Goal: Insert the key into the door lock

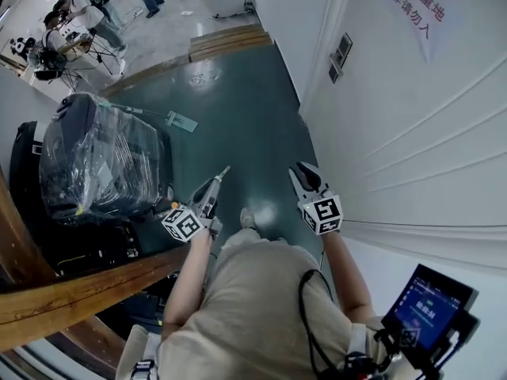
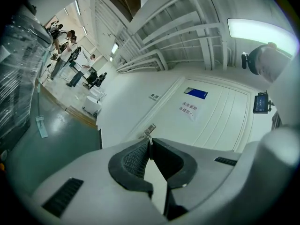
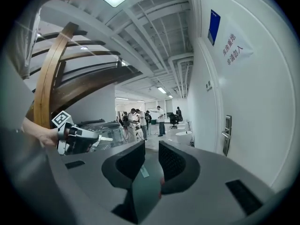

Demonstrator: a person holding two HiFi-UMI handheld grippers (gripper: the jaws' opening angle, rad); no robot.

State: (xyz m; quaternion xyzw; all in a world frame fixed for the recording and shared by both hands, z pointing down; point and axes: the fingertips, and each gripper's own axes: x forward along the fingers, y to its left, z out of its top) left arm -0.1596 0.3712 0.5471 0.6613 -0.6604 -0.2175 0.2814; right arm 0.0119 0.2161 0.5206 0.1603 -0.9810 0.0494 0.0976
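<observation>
Jaws of left gripper (image 2: 149, 146) pinch key (image 1: 225, 171) | door lock (image 3: 227, 134) well apart

Left grey two-jaw gripper (image 1: 217, 182) held level in front, jaws pressed shut on a thin metal key (image 1: 225, 170), right grey two-jaw gripper (image 1: 304, 169) alongside, tipped slightly downward, jaws apart and empty, bare left forearm (image 1: 188, 279) and right forearm (image 1: 348, 279) reaching forward

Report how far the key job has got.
Done: the left gripper is shut on the key. In hand: it hangs in mid-air beside the door. Remaining: the key has not reached the lock; the right gripper is open, empty.
</observation>
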